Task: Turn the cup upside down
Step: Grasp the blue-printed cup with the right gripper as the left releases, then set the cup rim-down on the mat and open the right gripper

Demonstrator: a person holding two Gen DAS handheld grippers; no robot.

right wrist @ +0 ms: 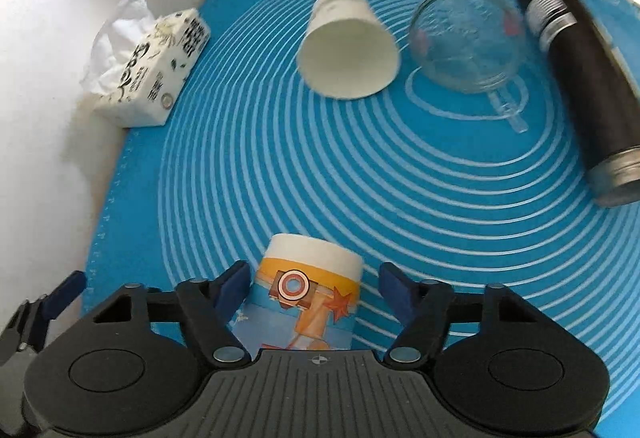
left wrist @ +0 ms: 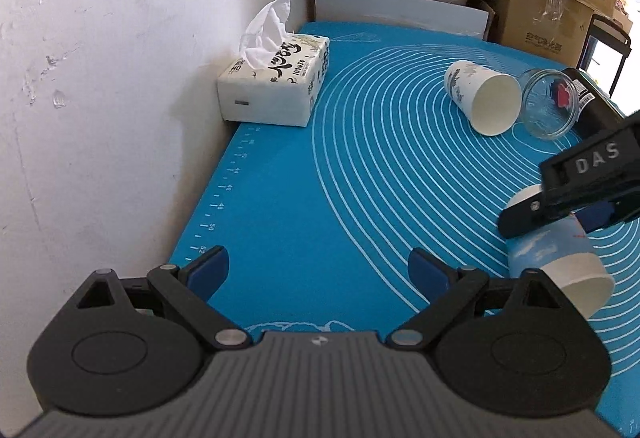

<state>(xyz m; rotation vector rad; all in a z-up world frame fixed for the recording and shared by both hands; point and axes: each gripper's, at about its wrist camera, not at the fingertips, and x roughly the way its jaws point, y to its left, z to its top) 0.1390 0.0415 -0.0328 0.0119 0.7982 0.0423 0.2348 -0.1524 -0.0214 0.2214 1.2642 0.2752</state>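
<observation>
Our right claw sits around the picture cup, near the front edge of the blue surface. Its fingers look spread, maybe just touching. We see the cup tipped over. Our left claw is spread wide, holding nothing, just beside.

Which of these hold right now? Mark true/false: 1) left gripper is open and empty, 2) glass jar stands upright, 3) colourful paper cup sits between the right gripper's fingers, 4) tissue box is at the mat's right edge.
1) True: left gripper holds nothing.
2) False: glass jar lies on its side.
3) True: colourful paper cup sits inside right gripper; grip unclear.
4) False: tissue box is left, by the wall.
</observation>
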